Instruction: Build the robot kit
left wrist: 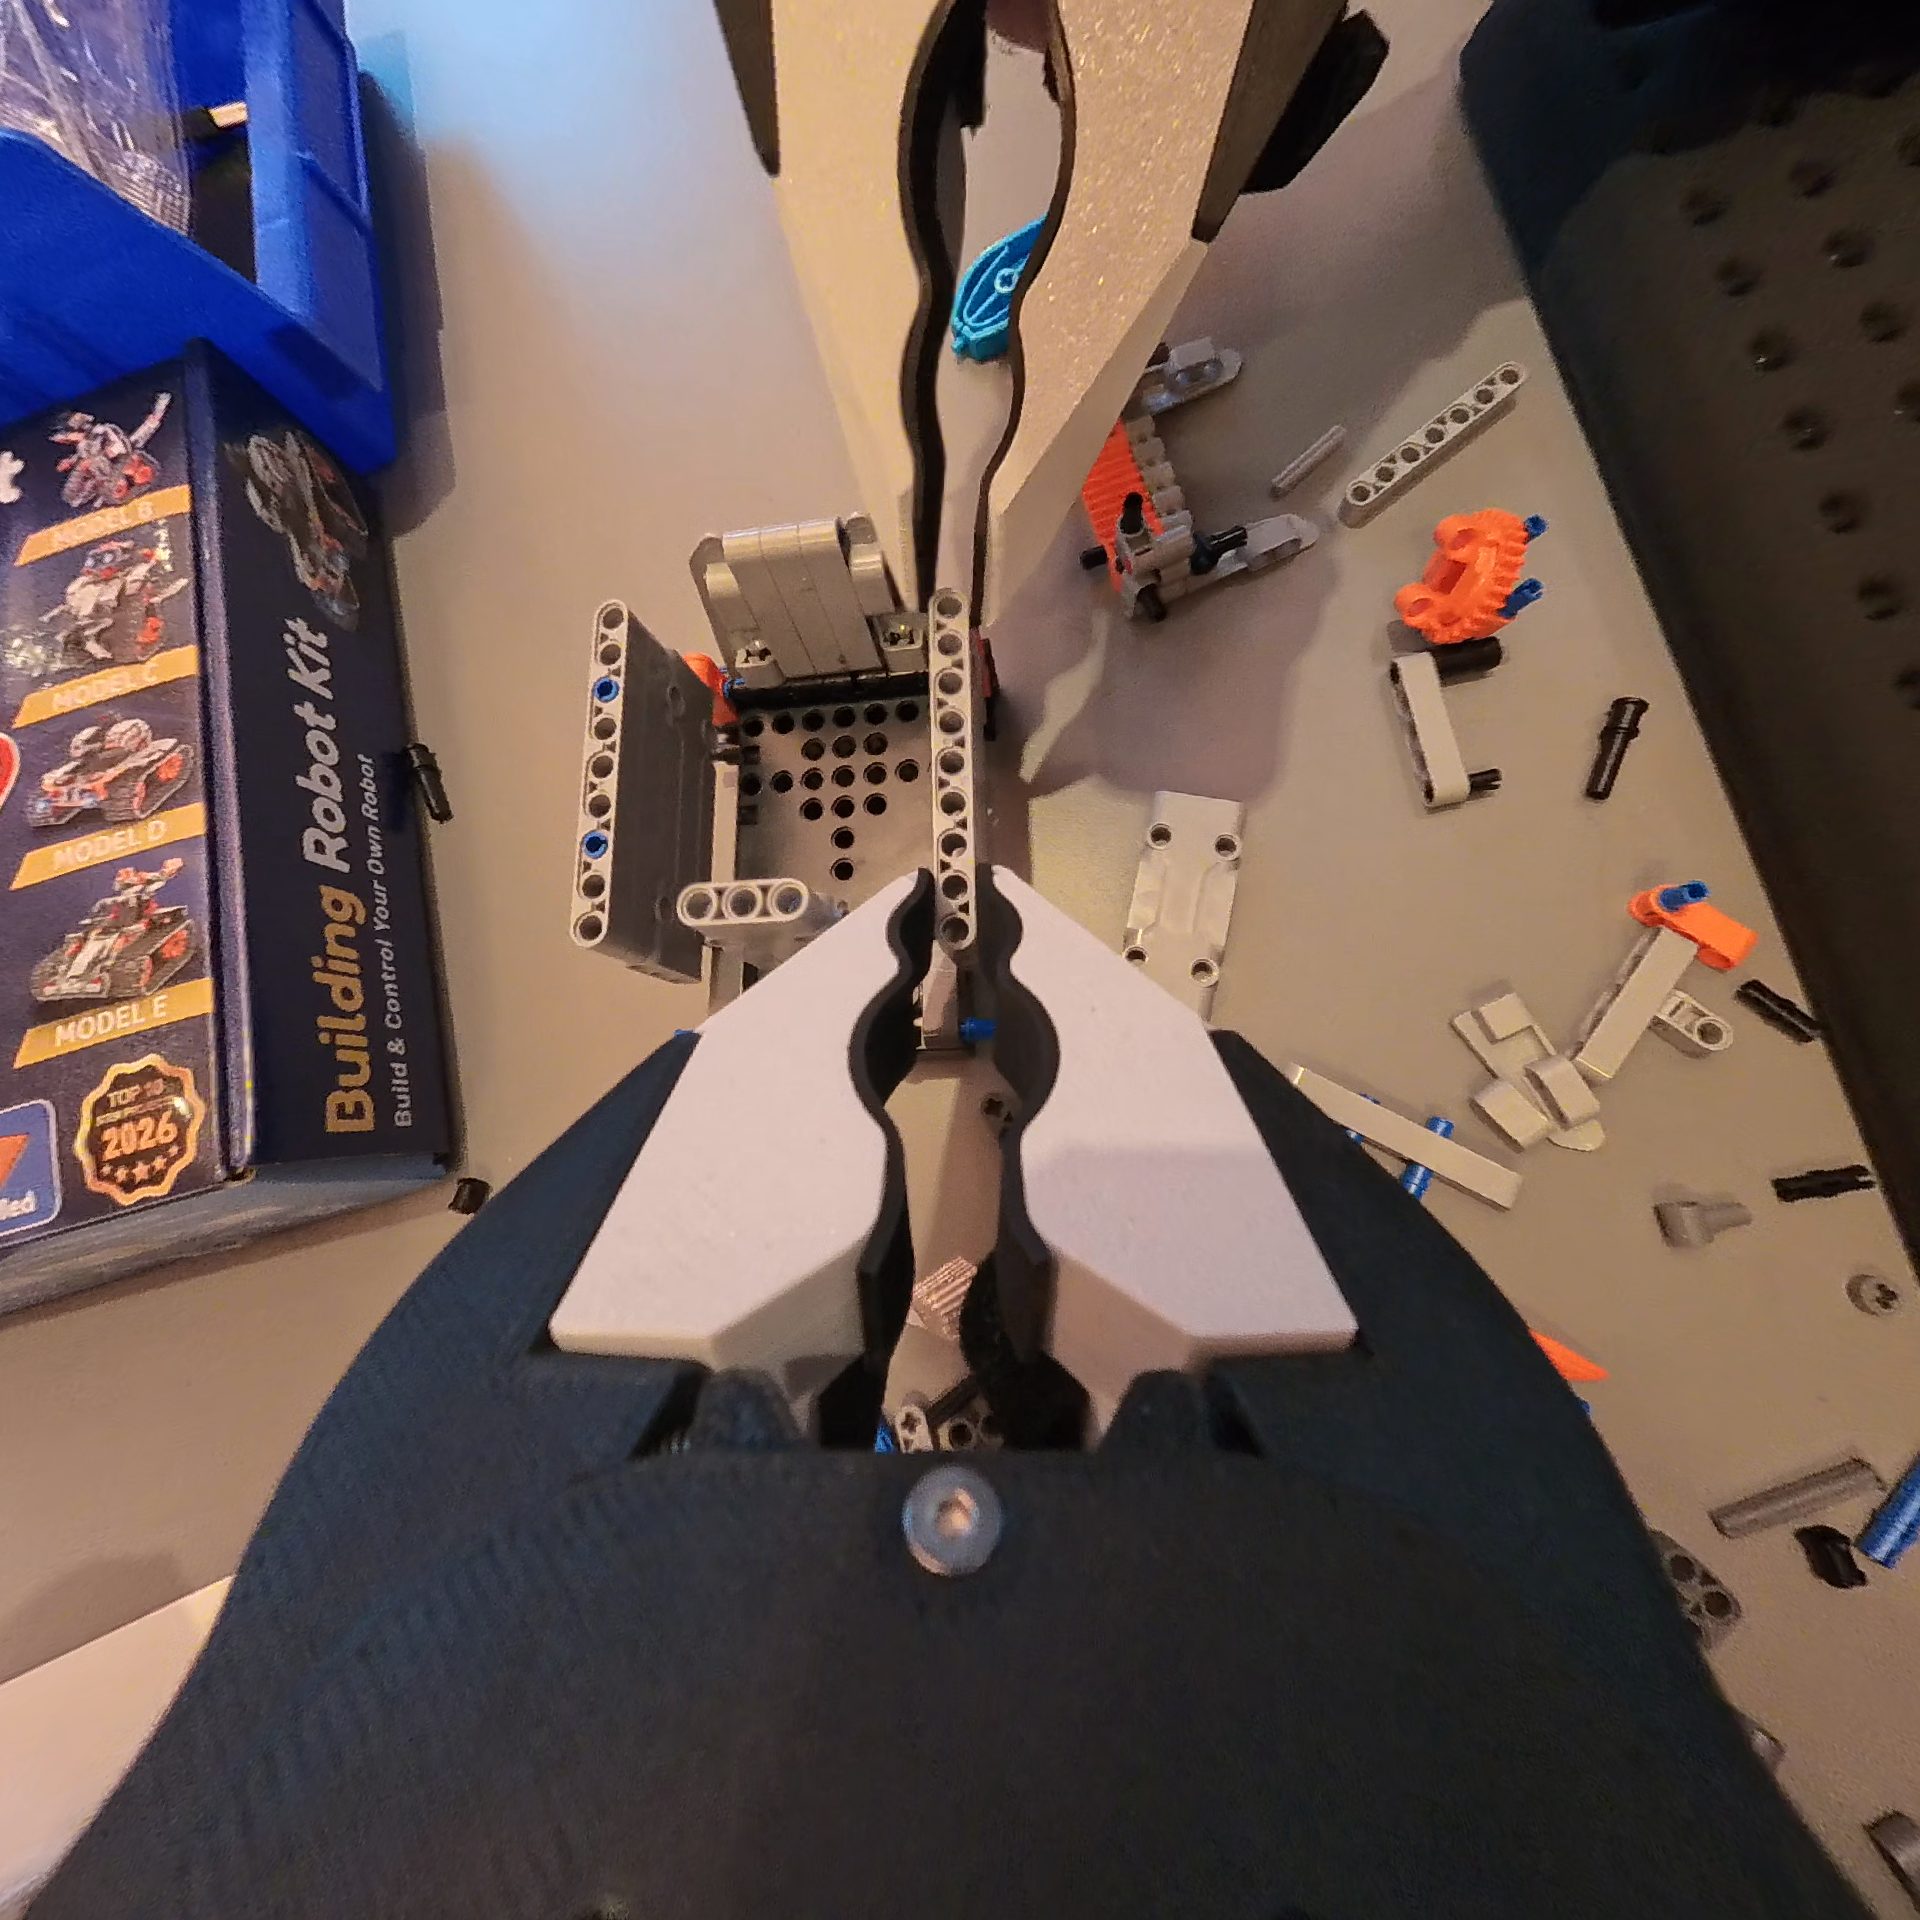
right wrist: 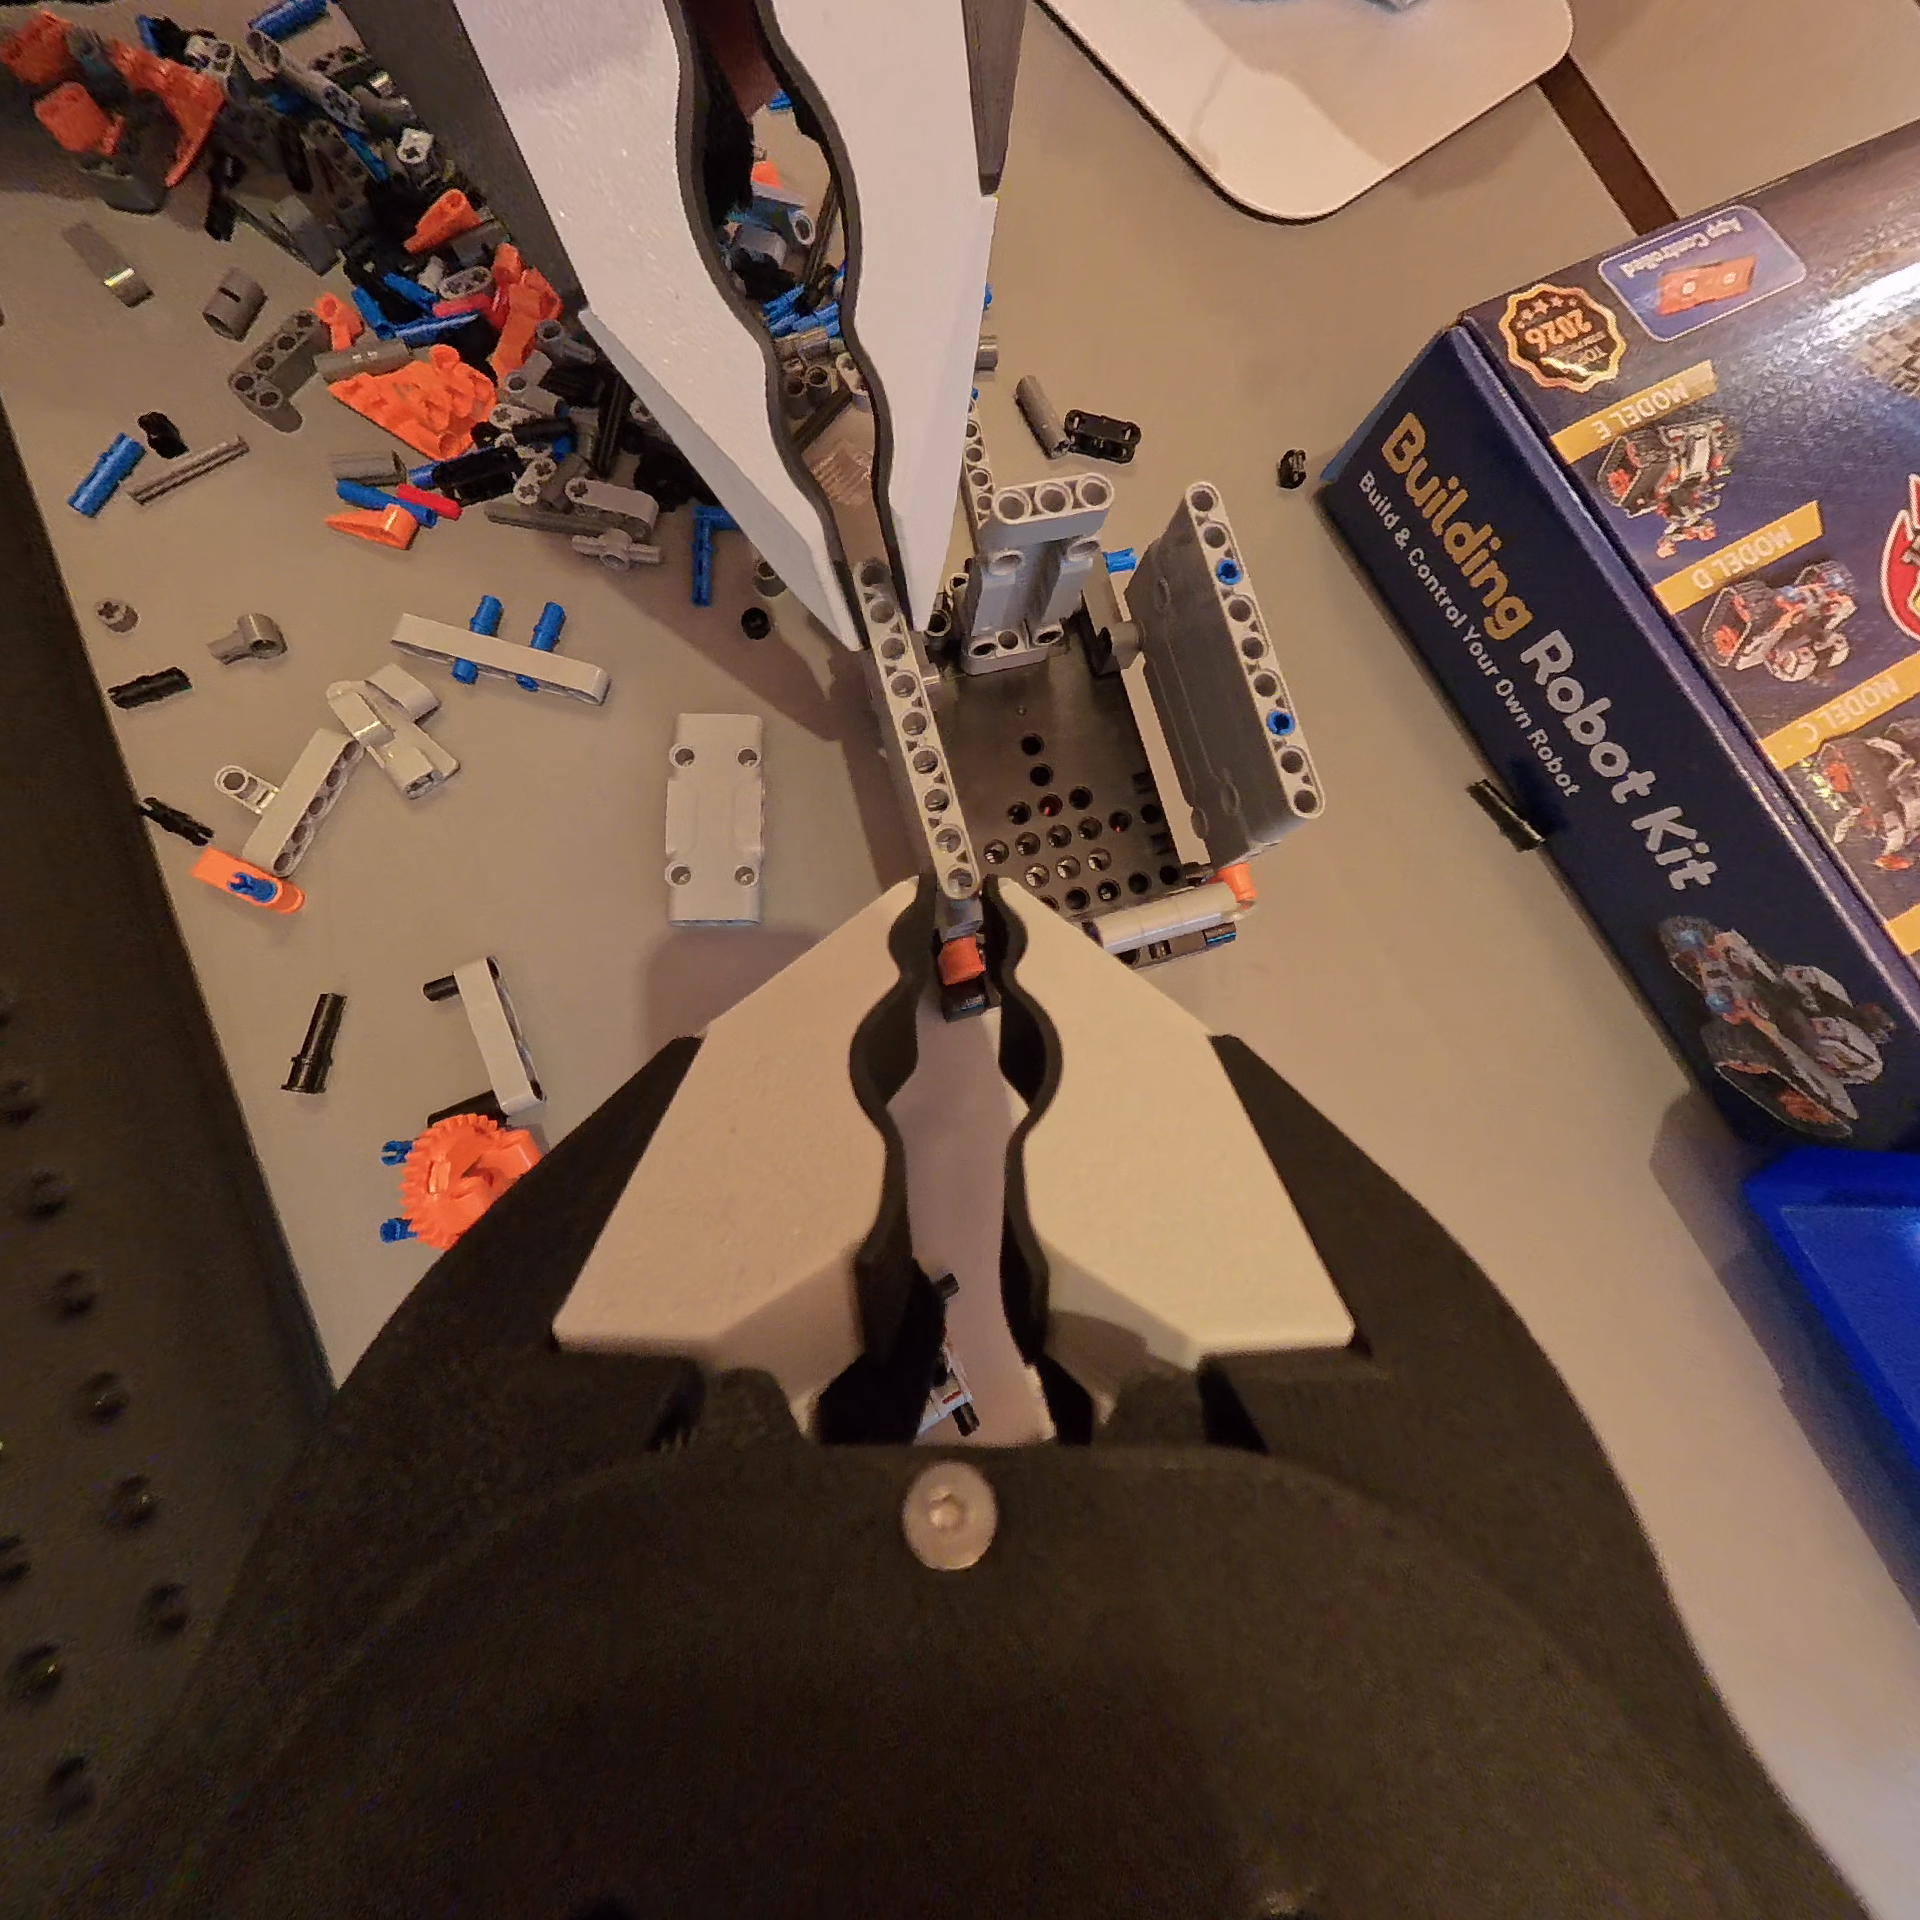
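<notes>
On the grey table, the left wrist view shows the left gripper with its two fingers pinching one end of a long grey beam with holes. That beam is the side rail of a half-built grey model with a dark plate full of holes in the middle. The right gripper comes in from the far side and squeezes the other end of the same beam. A dark blue kit box lies to the left, with a blue bin behind it. Loose pieces lie to the right: an orange gear, a flat grey panel and a black pin.

From the right wrist view, the right gripper is pressed onto the near end of the beam with holes, and the left gripper nips the far end. The model sits just past the fingertips. The kit box is on the right, near a blue bin. A big heap of loose pieces, orange, blue, grey and black, fills the upper left. An orange gear lies low on the left.
</notes>
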`<action>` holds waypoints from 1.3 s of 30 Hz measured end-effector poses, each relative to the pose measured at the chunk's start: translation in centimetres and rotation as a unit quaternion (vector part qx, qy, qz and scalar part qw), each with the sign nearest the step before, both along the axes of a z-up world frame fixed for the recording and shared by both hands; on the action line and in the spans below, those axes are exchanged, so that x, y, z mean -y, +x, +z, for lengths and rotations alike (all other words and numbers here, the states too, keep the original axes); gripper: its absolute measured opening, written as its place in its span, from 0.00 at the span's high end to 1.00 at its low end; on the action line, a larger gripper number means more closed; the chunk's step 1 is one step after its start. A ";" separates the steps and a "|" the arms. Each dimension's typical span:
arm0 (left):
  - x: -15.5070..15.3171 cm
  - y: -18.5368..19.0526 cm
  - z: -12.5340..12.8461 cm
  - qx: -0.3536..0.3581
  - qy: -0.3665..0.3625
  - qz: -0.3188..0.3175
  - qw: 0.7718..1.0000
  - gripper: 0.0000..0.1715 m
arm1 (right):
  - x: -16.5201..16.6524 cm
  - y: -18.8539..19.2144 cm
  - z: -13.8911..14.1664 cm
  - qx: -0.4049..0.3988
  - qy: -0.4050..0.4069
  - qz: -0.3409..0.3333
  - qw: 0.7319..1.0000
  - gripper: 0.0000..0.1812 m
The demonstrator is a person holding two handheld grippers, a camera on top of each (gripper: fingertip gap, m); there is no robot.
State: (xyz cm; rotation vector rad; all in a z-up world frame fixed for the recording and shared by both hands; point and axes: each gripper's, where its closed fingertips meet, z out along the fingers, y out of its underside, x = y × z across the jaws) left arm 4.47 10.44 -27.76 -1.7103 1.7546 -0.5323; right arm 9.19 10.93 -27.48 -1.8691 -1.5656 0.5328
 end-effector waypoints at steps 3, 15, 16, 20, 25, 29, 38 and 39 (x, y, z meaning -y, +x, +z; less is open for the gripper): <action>0.4 0.0 0.6 0.011 -0.008 -0.005 1.000 0.97 | 0.6 0.0 0.6 -0.007 0.000 0.007 1.000 0.97; 7.6 -1.2 -3.8 -0.055 -0.063 -0.029 0.996 0.97 | 7.3 -0.3 -1.0 0.038 -0.033 0.066 0.997 0.94; 7.7 -1.3 -4.1 -0.055 -0.065 -0.026 0.996 0.97 | 7.3 -0.3 -1.2 0.045 -0.028 0.063 0.997 0.94; 8.1 -0.7 -4.6 -0.053 -0.078 -0.035 0.995 0.97 | 7.5 -0.7 -1.0 0.021 -0.042 0.061 0.997 0.94; 8.5 -0.3 -6.1 -0.071 -0.070 -0.041 0.994 0.97 | 7.7 -1.0 -1.5 0.021 -0.050 0.063 0.997 0.94; 8.0 -0.9 -5.0 -0.067 -0.066 -0.017 0.995 0.89 | 7.5 -1.1 -1.1 0.009 -0.045 0.062 0.997 0.94; 10.1 -5.9 -5.2 -0.099 -0.079 0.041 0.991 0.85 | 8.5 -3.1 -1.0 -0.006 -0.047 0.096 0.994 0.93; 10.2 -5.8 -5.2 -0.093 -0.074 0.036 0.992 0.87 | 8.7 -3.6 -1.3 -0.001 -0.048 0.101 0.994 0.93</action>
